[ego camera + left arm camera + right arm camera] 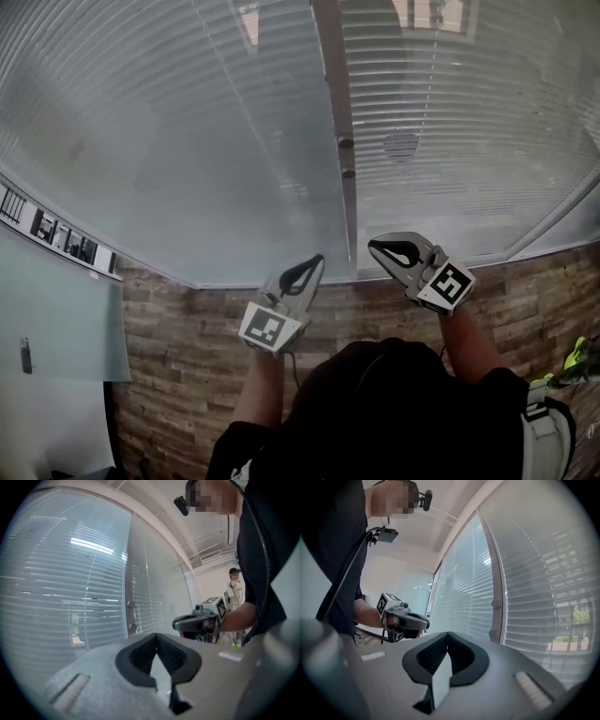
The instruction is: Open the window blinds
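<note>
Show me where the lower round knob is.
Head view, centre: the lower round knob is on the vertical post between the two blinds, just below the upper knob.

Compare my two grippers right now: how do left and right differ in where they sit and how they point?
The left gripper sits lower, left of the frame post; the right gripper sits higher, right of it. The left gripper's tip leans right, the right gripper's leans left. Both are shut, empty, and below the post's knobs.
</note>
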`<state>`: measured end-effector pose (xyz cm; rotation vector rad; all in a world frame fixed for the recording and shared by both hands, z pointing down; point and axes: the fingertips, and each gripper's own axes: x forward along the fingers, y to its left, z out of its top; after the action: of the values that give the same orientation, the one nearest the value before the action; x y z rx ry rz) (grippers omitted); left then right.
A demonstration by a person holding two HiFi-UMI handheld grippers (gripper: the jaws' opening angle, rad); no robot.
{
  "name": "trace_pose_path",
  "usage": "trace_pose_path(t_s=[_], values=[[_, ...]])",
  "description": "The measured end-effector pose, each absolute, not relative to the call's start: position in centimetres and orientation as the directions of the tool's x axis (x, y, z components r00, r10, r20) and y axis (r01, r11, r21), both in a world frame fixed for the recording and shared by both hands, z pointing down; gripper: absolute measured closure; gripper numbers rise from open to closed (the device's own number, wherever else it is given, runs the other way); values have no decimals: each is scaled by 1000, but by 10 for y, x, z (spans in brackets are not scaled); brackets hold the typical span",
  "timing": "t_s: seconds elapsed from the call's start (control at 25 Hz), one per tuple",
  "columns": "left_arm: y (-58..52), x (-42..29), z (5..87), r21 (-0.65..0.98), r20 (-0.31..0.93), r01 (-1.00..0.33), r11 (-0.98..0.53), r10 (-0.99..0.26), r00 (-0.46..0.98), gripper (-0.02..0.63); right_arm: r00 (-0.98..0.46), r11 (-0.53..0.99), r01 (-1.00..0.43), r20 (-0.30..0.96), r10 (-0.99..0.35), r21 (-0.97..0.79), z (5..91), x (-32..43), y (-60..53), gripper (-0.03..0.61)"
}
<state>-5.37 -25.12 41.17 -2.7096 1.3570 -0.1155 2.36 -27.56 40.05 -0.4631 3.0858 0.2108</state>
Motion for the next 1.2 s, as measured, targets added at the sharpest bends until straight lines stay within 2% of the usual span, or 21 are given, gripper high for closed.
trace_pose_path(t_s=[0.52,1.0,1.2], values=[[-277,-29,420,-161,19,-786,-597,-798,602,609,-946,931,-324,-86,-314,167,404,47,-310,572],[-294,-32,425,-126,62,-733,-668,-743,667,609,-914,895,-404,-34,-405,188,403,40,-336,571],[-308,-40,419,-148,27,-688,-710,-699,715,609,-882,865,-460,12,-472,201,394,32,-346,552]])
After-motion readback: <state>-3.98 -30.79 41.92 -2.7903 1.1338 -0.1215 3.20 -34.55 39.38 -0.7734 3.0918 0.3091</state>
